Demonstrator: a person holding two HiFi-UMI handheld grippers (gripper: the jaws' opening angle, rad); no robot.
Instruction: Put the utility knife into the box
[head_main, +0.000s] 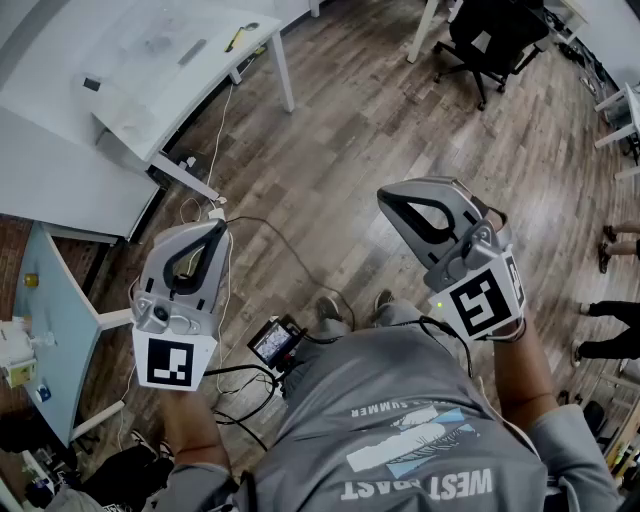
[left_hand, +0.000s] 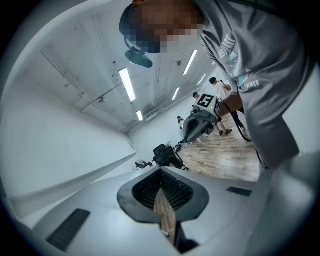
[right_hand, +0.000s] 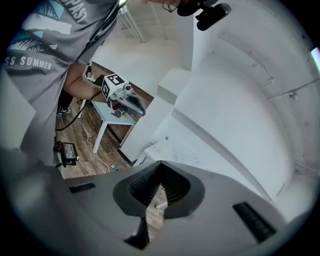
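Left gripper (head_main: 217, 228) and right gripper (head_main: 386, 198) are held shut and empty. Seemingly nothing is begun: the white table (head_main: 130, 110) ahead-left must be approached.

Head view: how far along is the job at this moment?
Nothing looks done yet. The left tool and right tool are shut and empty, held over the wood floor, apart from the white table. No knife or box can be made out, so all steps are left.
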